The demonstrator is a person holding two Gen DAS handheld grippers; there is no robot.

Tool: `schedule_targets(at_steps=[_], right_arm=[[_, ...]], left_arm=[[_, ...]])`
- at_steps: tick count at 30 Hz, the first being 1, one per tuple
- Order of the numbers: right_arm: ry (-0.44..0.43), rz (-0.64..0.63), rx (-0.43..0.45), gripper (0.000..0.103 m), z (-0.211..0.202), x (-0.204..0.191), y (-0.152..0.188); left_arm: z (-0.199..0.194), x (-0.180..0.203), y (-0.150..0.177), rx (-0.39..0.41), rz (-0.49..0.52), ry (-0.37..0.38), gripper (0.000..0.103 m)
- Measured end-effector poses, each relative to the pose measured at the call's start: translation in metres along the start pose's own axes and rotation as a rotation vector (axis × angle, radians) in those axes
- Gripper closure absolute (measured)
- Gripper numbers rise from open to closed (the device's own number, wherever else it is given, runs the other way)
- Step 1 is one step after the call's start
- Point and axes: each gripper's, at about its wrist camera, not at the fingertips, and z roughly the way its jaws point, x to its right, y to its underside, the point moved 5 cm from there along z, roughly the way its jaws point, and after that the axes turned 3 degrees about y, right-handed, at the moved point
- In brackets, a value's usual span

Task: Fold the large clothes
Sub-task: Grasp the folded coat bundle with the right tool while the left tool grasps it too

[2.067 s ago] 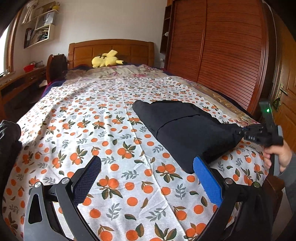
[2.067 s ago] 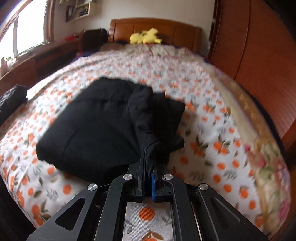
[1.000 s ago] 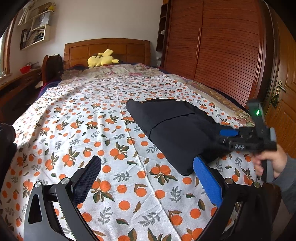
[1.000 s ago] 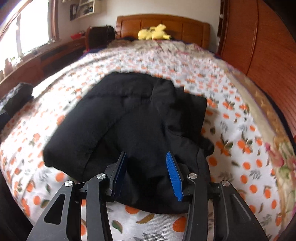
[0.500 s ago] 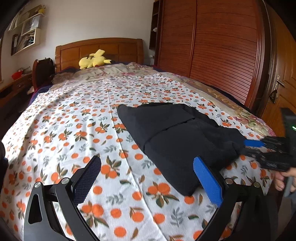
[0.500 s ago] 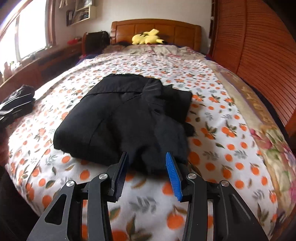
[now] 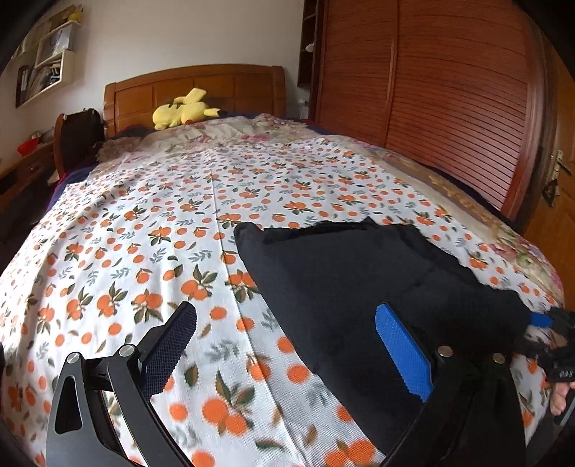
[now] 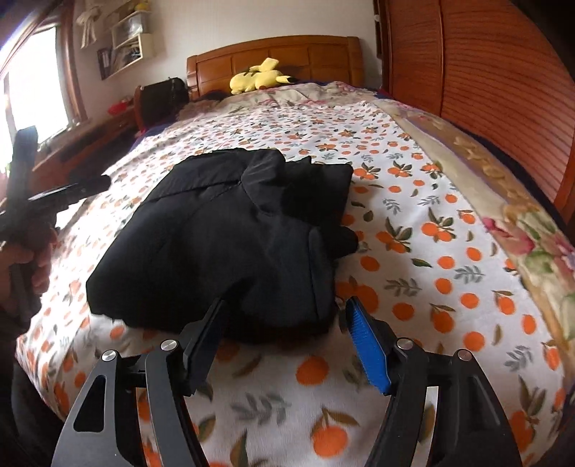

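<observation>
Black garment: near corner hidden behind left gripper's blue finger. Right gripper was cut off by frame edge, jaws unreadable there. Shelf contents too small to read.

Soft daylight enters through the blown-out bright window at left; fisheye bending curves the edges; the near orange-patterned white bedsheet blurs.

Each gripper, the left gripper and the right gripper, is a black skeletal frame with triangular cut-outs and round silver screw heads, carrying one dark textured pad and one bright blue ribbed pad, and a hand wraps a black handle.
</observation>
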Motion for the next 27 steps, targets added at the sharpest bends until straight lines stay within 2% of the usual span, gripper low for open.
schedule_targets(at_steps=[15,19,23,27], right_arm=[[-0.038,0.031,-0.06,0.038,0.042,0.0,0.002],[-0.043,0.035,-0.064,0.038,0.042,0.0,0.003],[-0.06,0.043,-0.071,0.041,0.042,-0.002,0.003],[-0.061,0.039,-0.082,0.044,0.043,-0.005,0.002]], left_arm=[[0.108,-0.053,-0.052,-0.081,-0.074,-0.031,0.003],[0.135,-0.059,-0.052,-0.124,-0.08,-0.037,0.016],[0.149,-0.061,-0.044,-0.147,-0.107,0.0,0.022],[0.159,-0.057,-0.033,-0.173,-0.115,0.021,0.034]])
